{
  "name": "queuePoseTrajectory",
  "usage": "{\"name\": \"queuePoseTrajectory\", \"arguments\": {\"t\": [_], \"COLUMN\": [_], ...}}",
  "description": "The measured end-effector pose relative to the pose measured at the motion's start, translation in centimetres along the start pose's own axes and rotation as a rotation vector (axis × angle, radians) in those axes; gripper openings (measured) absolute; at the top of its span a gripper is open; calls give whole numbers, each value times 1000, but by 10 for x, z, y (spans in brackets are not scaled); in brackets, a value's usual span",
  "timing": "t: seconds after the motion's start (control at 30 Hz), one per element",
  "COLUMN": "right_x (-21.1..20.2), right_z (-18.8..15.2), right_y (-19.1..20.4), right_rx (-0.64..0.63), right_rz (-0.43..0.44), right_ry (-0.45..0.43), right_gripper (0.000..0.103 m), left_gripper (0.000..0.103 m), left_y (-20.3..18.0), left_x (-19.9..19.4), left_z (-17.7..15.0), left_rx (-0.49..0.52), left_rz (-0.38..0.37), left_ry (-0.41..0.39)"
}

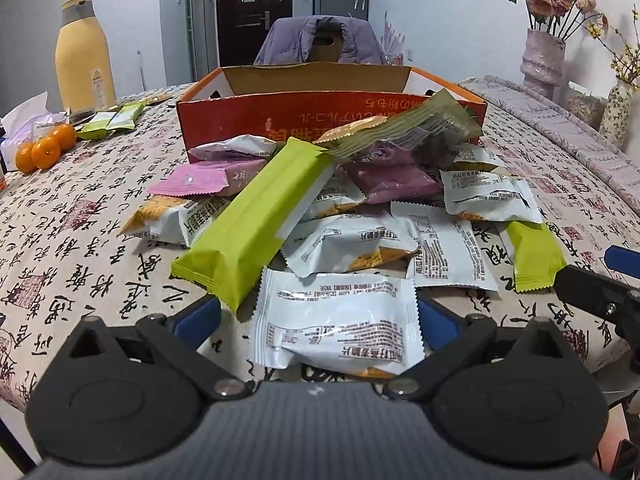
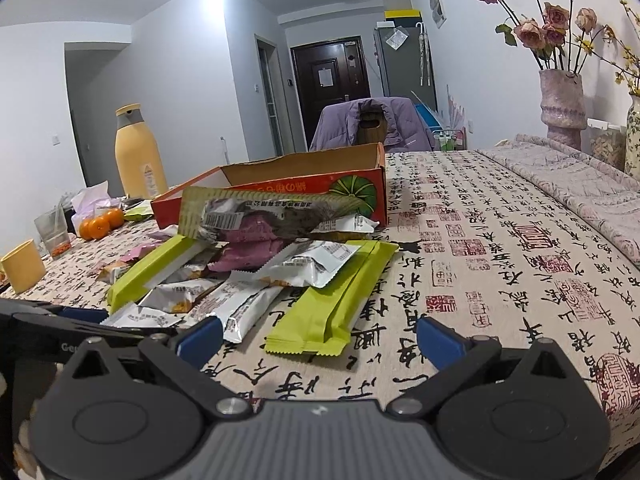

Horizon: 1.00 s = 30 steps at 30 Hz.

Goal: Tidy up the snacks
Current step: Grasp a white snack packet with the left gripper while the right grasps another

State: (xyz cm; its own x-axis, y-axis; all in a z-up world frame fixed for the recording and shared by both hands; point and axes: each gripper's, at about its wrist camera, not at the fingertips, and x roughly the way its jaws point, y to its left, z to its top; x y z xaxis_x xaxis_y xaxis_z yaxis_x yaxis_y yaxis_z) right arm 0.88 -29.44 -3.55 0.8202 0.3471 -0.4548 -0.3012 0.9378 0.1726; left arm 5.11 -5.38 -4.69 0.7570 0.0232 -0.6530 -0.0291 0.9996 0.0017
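Observation:
A heap of snack packets lies on the calligraphy-print tablecloth (image 1: 80,240) in front of an open orange-red cardboard box (image 1: 320,116) (image 2: 280,188). A long lime-green bar (image 1: 256,220) rests across white packets and pink ones (image 1: 192,180). My left gripper (image 1: 318,320) is open, low over the table, with a white packet (image 1: 336,328) lying between its blue fingers (image 1: 198,318). My right gripper (image 2: 320,340) is open too, and a lime-green packet (image 2: 332,312) lies just ahead of its fingers. An olive wrapper (image 2: 256,216) leans on the box front.
A yellow bottle (image 1: 82,56), several small oranges (image 1: 46,148) and tissue stand at the far left, with a yellow cup (image 2: 22,266) and a glass (image 2: 54,230) nearer. Flower vases (image 2: 560,108) stand far right. A chair with a purple jacket (image 1: 320,40) is behind the box.

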Motion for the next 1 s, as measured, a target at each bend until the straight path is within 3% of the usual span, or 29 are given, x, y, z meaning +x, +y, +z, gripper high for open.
{"name": "queuePoseTrajectory", "arguments": {"t": [0.13,0.3,0.4,0.57,0.63,0.87,1.0], "right_x": [-1,-1,-2,-3,-3,-5,-4], "right_z": [0,-1,0,1,1,1,0], "right_y": [0,0,1,5,6,8,10], "right_rx": [-2,-2,0,-9,-10,-14,-19], "right_rz": [-5,-12,-15,-15,-16,-21,-22], "right_ry": [2,10,10,9,11,9,12], "right_gripper": [103,103,103,103,103,103,103], "left_gripper": [100,74,64,56,46,29,25], "left_y": [-1,1,4,6,7,11,14], "left_x": [-2,-8,-11,-16,-20,-23,-26], "left_z": [0,-2,-3,-5,-6,-6,-8], "left_rx": [7,8,-1,-1,-1,-3,-1], "left_rz": [-12,-30,-53,-74,-78,-108,-116], "left_ry": [-10,-38,-43,-60,-74,-88,-107]}}
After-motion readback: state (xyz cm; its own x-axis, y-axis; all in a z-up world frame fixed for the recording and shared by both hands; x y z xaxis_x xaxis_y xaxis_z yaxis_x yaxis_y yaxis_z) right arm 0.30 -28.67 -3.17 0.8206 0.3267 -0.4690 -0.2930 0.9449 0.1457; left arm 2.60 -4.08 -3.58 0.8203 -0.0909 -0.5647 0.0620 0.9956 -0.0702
